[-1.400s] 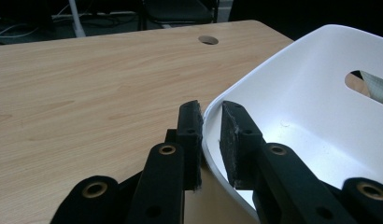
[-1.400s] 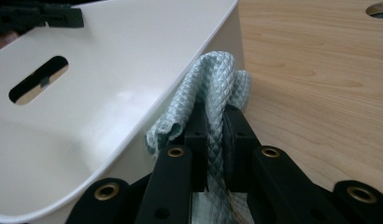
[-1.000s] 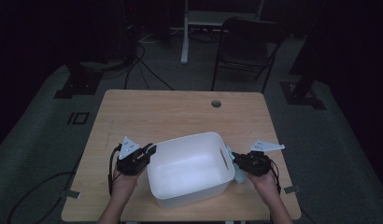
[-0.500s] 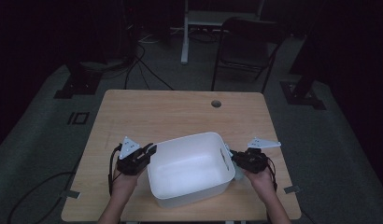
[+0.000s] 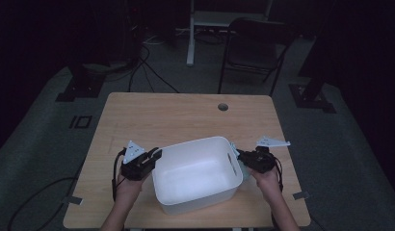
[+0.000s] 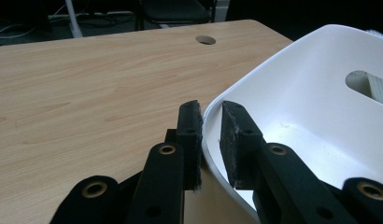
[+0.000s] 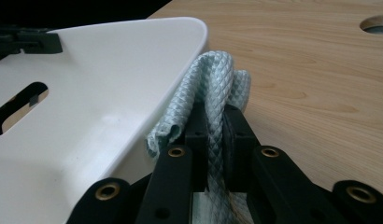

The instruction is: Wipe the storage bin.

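Note:
A white plastic bin [image 5: 195, 144] stands on the near half of the wooden table [image 5: 186, 115]. My left gripper [image 5: 154, 156] is at its left rim. In the left gripper view the two pads sit either side of the bin's rim [image 6: 311, 93], and the left gripper [image 6: 210, 116] is shut on it. My right gripper [image 5: 240, 156] is just outside the bin's right wall. It [image 7: 215, 119] is shut on a folded pale blue quilted cloth [image 7: 213, 74] that leans against the bin's rim [image 7: 110, 84]. The bin looks empty inside.
A round cable hole [image 5: 223, 106] lies in the table's far right part. A dark chair [image 5: 256, 43] and a white desk leg [image 5: 190, 33] stand beyond the far edge. The bin's near wall is close to the table's front edge. Handle slots [image 6: 362, 81] pierce the bin's side walls.
The right gripper has edged slightly toward the bin's right wall with the cloth. The left gripper and the bin have kept their place.

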`<state>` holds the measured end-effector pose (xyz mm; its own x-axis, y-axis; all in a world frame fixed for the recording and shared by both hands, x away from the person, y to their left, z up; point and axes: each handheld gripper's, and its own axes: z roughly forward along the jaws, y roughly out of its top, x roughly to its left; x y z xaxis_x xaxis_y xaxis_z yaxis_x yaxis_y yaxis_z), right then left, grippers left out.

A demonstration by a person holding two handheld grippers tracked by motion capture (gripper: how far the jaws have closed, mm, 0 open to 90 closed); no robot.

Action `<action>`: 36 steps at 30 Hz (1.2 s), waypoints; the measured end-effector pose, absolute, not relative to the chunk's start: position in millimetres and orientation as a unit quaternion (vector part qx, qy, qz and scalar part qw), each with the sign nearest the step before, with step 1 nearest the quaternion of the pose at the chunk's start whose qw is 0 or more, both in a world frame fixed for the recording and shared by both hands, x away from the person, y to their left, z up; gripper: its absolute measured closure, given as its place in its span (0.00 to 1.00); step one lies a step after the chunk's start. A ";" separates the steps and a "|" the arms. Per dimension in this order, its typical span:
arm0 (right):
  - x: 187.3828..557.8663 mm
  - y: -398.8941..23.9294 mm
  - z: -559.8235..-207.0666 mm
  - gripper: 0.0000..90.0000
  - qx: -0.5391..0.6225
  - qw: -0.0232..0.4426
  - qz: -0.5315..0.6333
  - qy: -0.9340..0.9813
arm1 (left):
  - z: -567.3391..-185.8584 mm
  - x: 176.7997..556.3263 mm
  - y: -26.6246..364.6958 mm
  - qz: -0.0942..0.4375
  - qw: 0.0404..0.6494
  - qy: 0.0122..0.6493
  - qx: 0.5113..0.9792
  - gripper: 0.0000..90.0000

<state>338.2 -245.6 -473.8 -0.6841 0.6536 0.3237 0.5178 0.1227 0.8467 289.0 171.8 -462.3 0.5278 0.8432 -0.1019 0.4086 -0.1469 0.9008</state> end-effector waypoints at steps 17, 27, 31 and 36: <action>353.2 -245.8 -469.8 0.92 0.383 0.055 0.548 0.742 | -462.1 290.3 170.6 0.220 0.490 0.429 0.726 0.87; 358.6 -245.8 -484.1 0.92 0.391 0.038 0.540 0.744 | -462.0 290.0 168.9 0.225 0.486 0.429 0.727 0.87; 358.4 -245.8 -473.7 0.92 0.385 0.046 0.556 0.735 | -462.0 290.2 168.8 0.225 0.485 0.427 0.729 0.87; 362.1 -244.4 -474.6 0.92 0.385 0.042 0.554 0.737 | -462.1 289.8 167.5 0.230 0.484 0.430 0.727 0.87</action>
